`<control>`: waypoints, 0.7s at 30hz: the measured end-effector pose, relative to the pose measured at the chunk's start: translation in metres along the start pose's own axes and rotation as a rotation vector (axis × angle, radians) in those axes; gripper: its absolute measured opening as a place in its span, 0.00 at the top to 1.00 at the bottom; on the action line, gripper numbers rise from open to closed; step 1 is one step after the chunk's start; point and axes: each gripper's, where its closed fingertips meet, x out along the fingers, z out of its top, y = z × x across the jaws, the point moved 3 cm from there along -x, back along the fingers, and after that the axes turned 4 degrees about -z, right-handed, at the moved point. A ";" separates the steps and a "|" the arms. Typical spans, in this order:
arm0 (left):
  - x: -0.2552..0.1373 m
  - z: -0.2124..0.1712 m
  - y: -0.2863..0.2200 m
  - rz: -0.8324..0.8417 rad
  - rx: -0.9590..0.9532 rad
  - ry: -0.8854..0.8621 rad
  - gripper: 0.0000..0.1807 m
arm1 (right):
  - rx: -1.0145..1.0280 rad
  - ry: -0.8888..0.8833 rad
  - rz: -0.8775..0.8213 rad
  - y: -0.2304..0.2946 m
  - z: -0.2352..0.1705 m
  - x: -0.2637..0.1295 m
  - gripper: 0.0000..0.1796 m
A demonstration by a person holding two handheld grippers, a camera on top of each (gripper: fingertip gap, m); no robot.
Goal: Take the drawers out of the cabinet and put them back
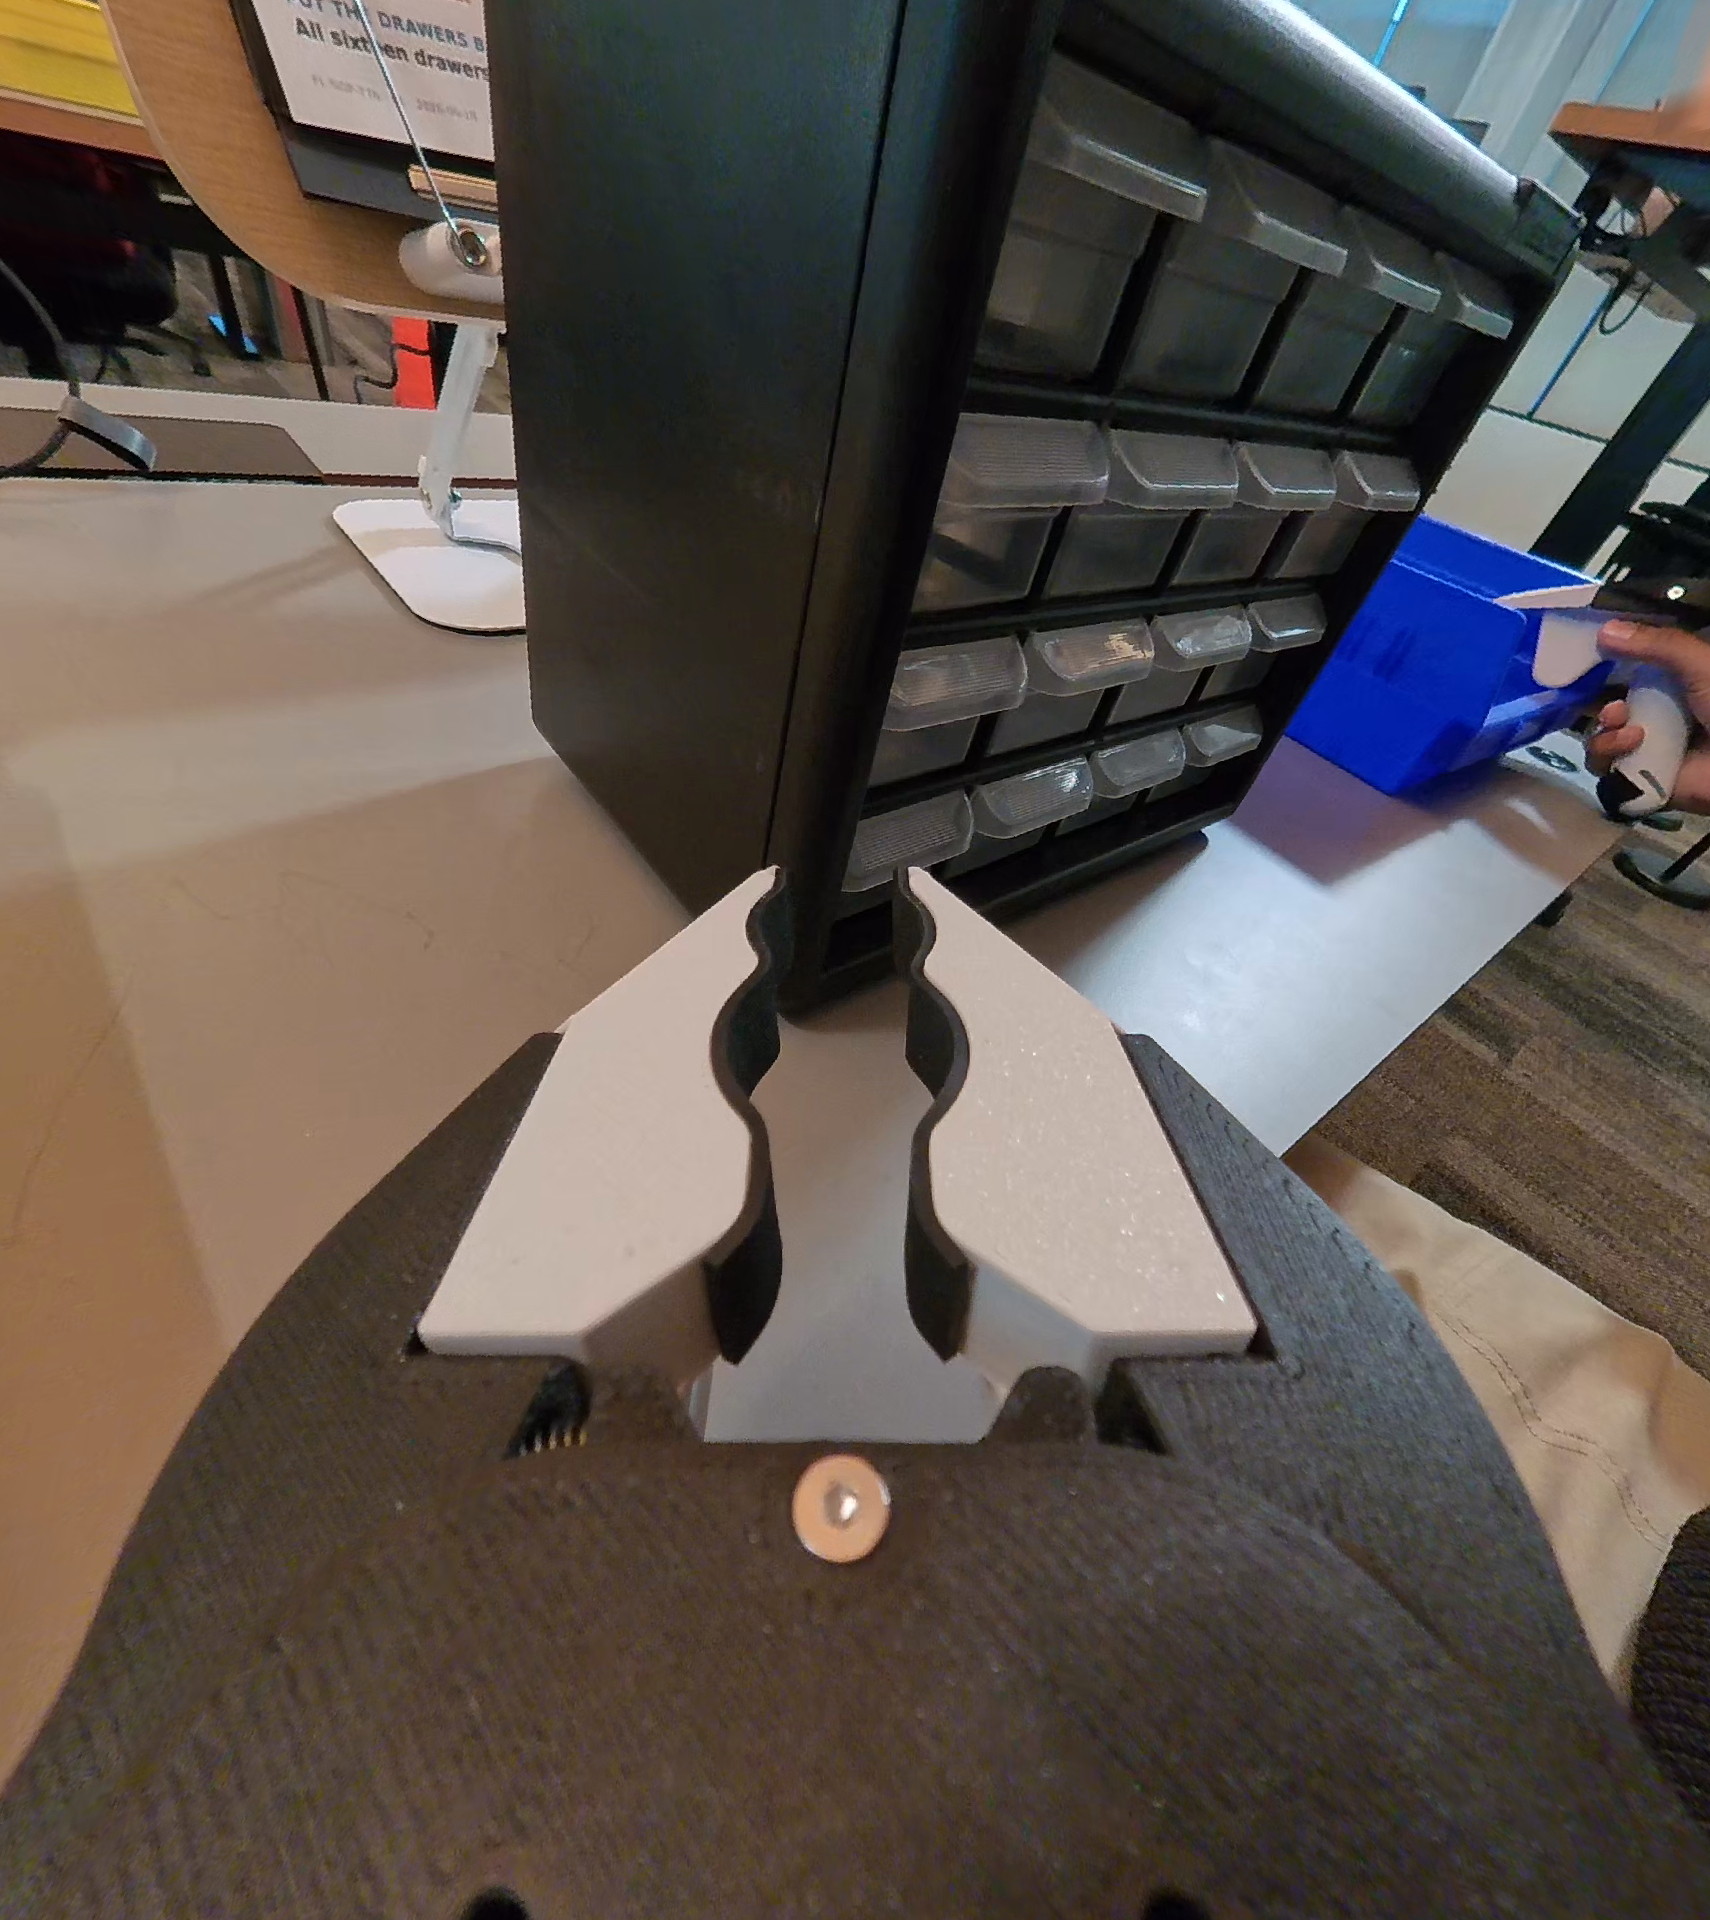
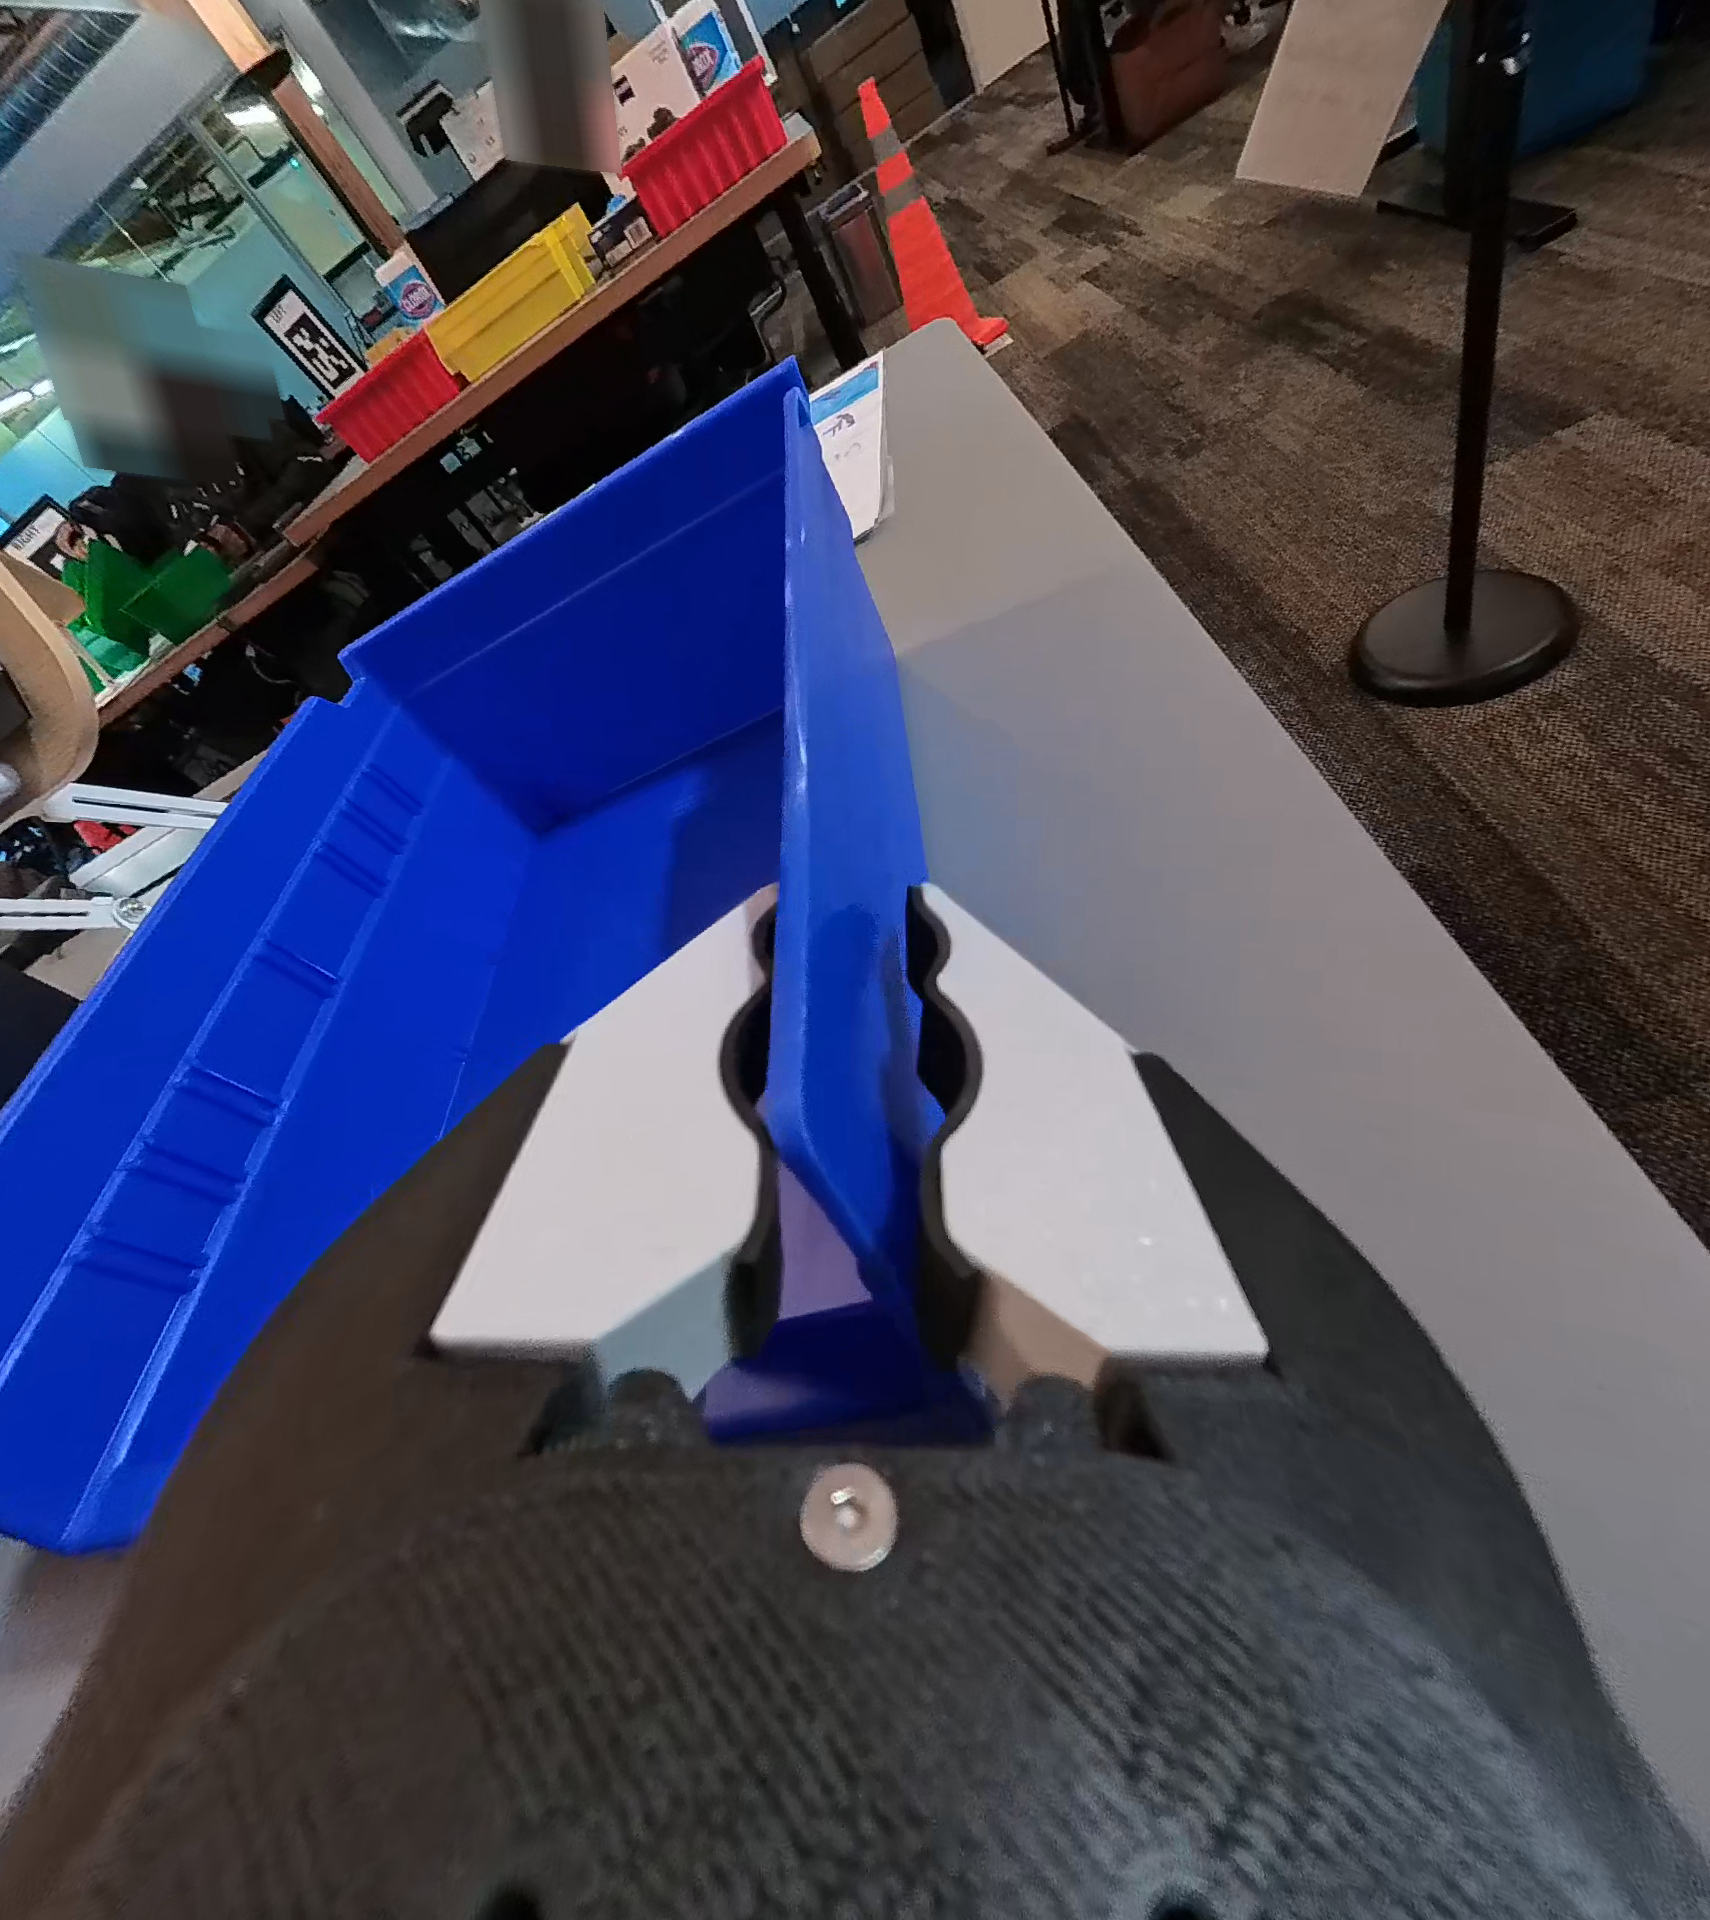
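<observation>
Left tool (image 1: pixel 835 904): fingers apart, empty, straddling the cabinet (image 1: pixel 726 468) corner just ahead on the tabletop (image 1: pixel 207 779). Right tool (image 2: pixel 846 935): clamped on the blue bin (image 2: pixel 570 665) wall. All visible drawers (image 1: pixel 1022 499) sit in their slots; removal seemingly not begun, or already finished.

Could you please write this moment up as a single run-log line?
left gripper: at black plastic drawer cabinet corner, grip unclear | right gripper: shut on blue plastic bin wall | clear drawers: all in
</observation>
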 end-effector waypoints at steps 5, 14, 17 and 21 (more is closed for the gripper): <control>0.000 0.000 0.000 0.000 0.000 0.000 0.91 | -0.013 -0.017 -0.011 -0.001 0.002 -0.001 0.92; 0.000 0.000 0.000 -0.001 -0.001 0.002 0.91 | -0.056 -0.048 -0.037 0.000 0.005 -0.003 0.97; 0.000 0.000 0.000 -0.001 -0.001 0.003 0.91 | -0.060 -0.050 -0.039 0.000 0.006 -0.003 0.97; 0.000 0.000 0.000 -0.001 -0.001 0.003 0.91 | -0.058 -0.050 -0.037 0.000 0.006 -0.003 0.97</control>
